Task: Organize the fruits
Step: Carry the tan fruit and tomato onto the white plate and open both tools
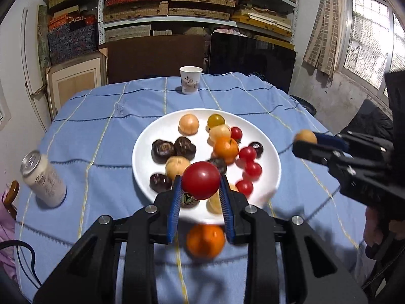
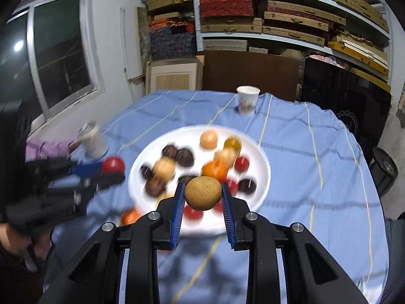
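Red tomato point(image 1: 200, 184): clamped between the blue pads of the left tongs point(image 1: 200, 190), lifted over the near rim of the plate.
Tan round fruit point(image 2: 202, 193): clamped in the right tongs point(image 2: 202, 197), also raised above the plate's near edge.
Plate point(image 1: 152, 131): white, round, on the tabletop point(image 1: 101, 131) under a blue checked cloth; fruit scattered across it.
Plate count, left wrist view: one orange point(image 1: 226, 150), four small red tomatoes, one yellow-green fruit point(image 1: 216, 120), about four dark brown ones, several pale tan ones.
Loose orange point(image 1: 205, 240): one, on the cloth just outside the near rim.
Left wrist view only: sharp, fruit countable.
Right wrist view only: plate blurred, count unreliable.
Paper cup point(image 1: 190, 79): one, far edge.
Can point(image 1: 43, 178): one, left of the plate.
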A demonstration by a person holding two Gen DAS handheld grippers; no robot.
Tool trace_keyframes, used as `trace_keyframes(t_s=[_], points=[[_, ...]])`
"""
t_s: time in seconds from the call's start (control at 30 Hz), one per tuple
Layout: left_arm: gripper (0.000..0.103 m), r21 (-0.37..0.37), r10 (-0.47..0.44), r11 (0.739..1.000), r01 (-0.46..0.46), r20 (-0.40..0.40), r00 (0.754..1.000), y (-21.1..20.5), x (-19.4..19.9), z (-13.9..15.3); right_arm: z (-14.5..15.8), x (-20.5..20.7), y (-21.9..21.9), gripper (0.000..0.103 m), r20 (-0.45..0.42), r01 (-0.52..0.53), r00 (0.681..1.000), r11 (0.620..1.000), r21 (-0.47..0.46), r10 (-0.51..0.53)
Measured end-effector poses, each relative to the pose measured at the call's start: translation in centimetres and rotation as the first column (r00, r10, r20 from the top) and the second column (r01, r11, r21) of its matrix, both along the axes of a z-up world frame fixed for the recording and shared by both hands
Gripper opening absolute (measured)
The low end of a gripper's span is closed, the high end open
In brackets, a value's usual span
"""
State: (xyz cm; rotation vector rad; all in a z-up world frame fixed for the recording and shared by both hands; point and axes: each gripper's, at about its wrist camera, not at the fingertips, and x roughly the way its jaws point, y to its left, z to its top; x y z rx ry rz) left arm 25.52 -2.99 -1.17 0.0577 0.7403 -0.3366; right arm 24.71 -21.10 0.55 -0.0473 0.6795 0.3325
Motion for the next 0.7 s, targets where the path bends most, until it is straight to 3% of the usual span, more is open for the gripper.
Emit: trace_keyframes(t_s=[0.27, 0.33, 0.4, 0.47, 0.63, 0.7], points=[[0.029, 0.002, 0.038, 0.999, -0.038, -0.1, 0.994, -0.8, 6.7, -2.7, -2.5, 8.4, 3.5, 0.029, -0.015, -0.024, 1.0, 0.997, -0.072, 0.023], [0.041, -0.017, 0.055, 0.998, -0.057, -0.112, 0.992, -0.3, 7.1, -2.8, -2.5, 9.2, 3.7, 0.038, -0.02, -0.023, 1.0, 0.997, -0.068, 0.021], [0.064, -0.02, 0.072, 0.997, -0.074, -0.087, 0.994, 0.2, 6.6, -2.5, -2.2, 9.0, 3.6, 0.04, -0.01, -0.01, 1.0, 0.998, -0.058, 0.01], [0.072, -0.013, 0.085, 0.996, -0.086, -0.048, 0.995, 0.7, 5.7, -1.8, -1.7, 8.2, 3.0, 0.043, 0.003, -0.004, 1.0, 0.999, -0.041, 0.004], [0.074, -0.038, 0.061, 0.997, -0.062, -0.03, 0.998, 2.0, 2.7, -0.9, -1.2, 4.8, 1.3, 0.046, -0.008, 0.031, 0.999, 0.999, -0.022, -0.032], [0.08, -0.016, 0.047, 0.999, -0.048, -0.029, 0.998, 2.4, 0.6, -1.4, -1.6, 2.4, 1.0, 0.048, -0.024, 0.012, 1.0, 1.0, -0.016, -0.012]])
